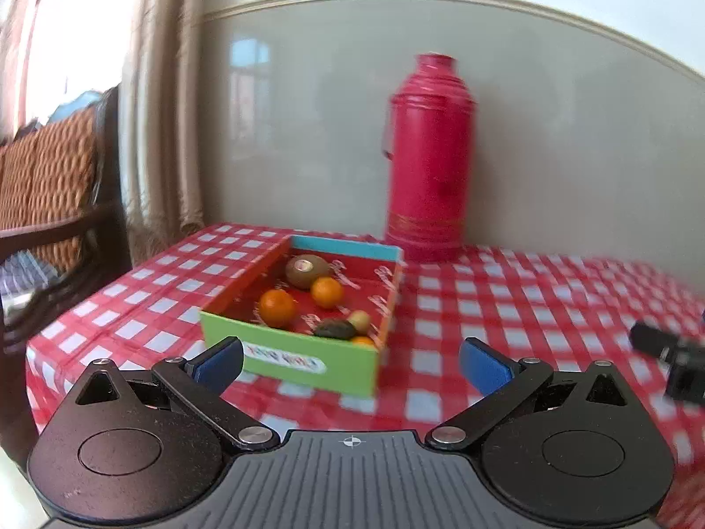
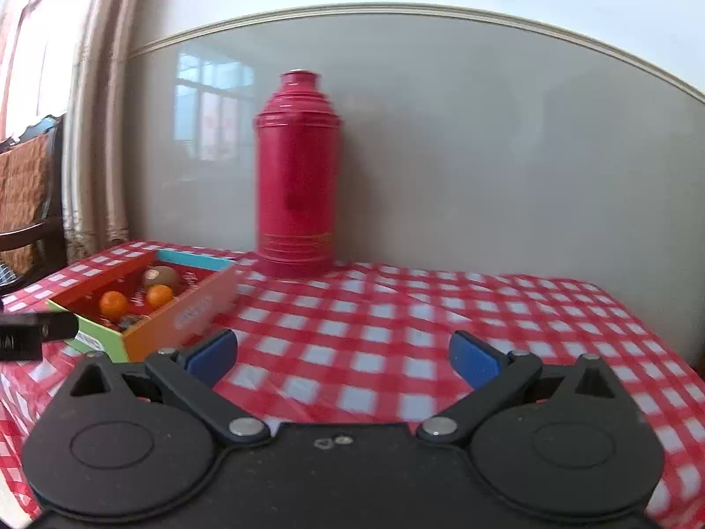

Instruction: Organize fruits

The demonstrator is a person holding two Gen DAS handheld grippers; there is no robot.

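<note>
1. A table covered in a red-and-white checked cloth [image 1: 484, 299] stands against a pale grey wall, with a curtain [image 1: 163, 101] hanging at the left and a dark wooden chair with an orange cushion [image 1: 48, 176] beyond the table's left edge.
2. On the cloth sits an open cardboard box [image 1: 288, 355], shallow, with a green near wall, orange side walls, a blue far wall and a red printed floor.
3. All the fruit I can see is inside that box: a brown kiwi [image 1: 306, 271] at the far end, two oranges [image 1: 276, 307] just in front of it, and near the green wall a dark green fruit [image 1: 335, 329], a small pale yellowish one [image 1: 359, 319] and a sliver of another orange piece at the corner.
4. A tall red thermos [image 1: 427, 158] stands upright behind the box, close to the wall and just beside the box's far right corner.
5. The left gripper [image 1: 350, 363] hangs before the box's green wall, its blue-padded jaws spread wide, gripping nothing.
6. The right gripper [image 2: 343, 355] is over bare cloth to the right of the box, jaws equally wide apart and empty.
7. Each gripper shows as a black, blurred shape at the edge of the other's view.
</note>
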